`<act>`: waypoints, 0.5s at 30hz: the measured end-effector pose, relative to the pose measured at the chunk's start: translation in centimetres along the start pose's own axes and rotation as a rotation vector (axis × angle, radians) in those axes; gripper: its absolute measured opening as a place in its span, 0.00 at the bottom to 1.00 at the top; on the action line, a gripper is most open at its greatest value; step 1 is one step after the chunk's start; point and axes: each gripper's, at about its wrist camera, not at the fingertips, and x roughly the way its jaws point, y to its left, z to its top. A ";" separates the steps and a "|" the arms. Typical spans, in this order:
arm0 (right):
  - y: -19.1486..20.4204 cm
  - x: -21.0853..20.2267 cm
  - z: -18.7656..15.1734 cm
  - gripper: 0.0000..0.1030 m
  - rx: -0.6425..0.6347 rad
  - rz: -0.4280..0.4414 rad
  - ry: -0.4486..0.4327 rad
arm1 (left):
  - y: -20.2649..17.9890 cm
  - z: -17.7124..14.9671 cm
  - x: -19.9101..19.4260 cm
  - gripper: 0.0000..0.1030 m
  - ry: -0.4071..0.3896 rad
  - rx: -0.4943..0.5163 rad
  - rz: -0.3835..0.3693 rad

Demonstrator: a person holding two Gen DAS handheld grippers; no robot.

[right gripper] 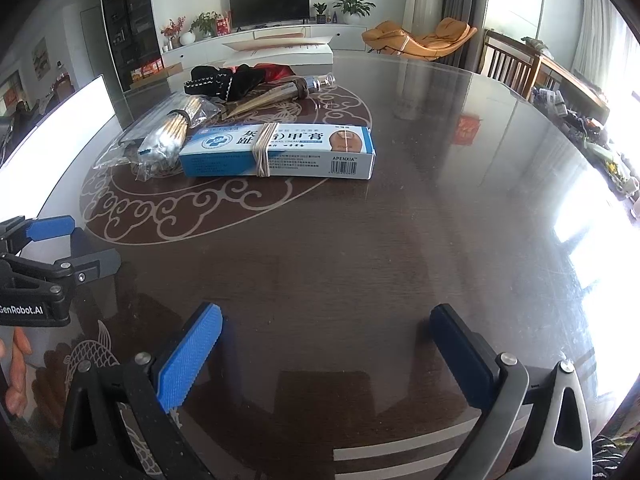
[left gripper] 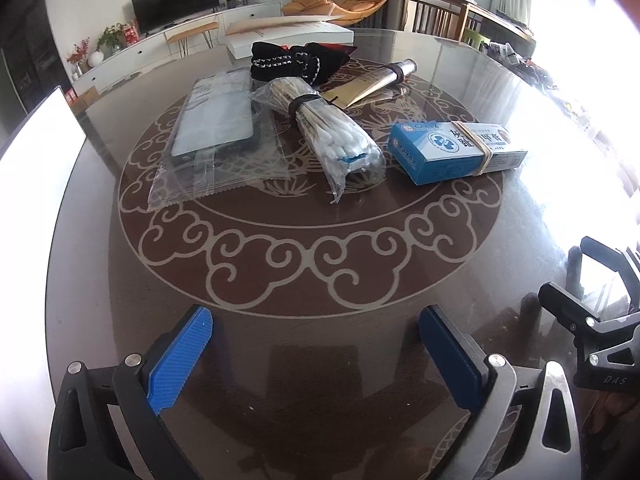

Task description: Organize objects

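Grippers both idle over the near edge of the glass-topped table (left gripper: 320, 264), nothing in either one. Left gripper (left gripper: 316, 344): jaws spread wide, blue pads apart, only bare tabletop between them. Right gripper (right gripper: 326, 344): same, jaws wide apart over bare glass, well short of the items. It also shows at the right edge of the left wrist view.

Items clustered further back on the round scroll pattern:
- blue-white cream box (right gripper: 278, 152), rubber band around its middle, lying flat, nearest the right gripper
- cotton swab bundle (left gripper: 326, 132) in a clear bag, banded, just left of the box
- flat clear-wrapped packet (left gripper: 218, 124), left of the swabs
- gold tube (left gripper: 374, 80) behind the swabs, silver end pointing right
- black cloth item (left gripper: 298, 60) at the back, touching the swab bag's far end

White flat box (left gripper: 288, 34) beyond the cloth item.
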 end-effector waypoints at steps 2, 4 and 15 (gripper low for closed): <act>0.0 0.0 0.0 1.00 -0.001 0.000 0.000 | 0.8 -0.1 0.0 1.00 -0.009 -0.007 0.003; 0.0 0.0 0.0 1.00 -0.001 0.001 -0.001 | 1.4 -0.3 -0.1 1.00 -0.025 -0.019 0.009; 0.0 0.0 0.2 1.00 -0.011 0.011 0.008 | 1.5 -0.7 -0.2 1.00 -0.056 -0.024 0.015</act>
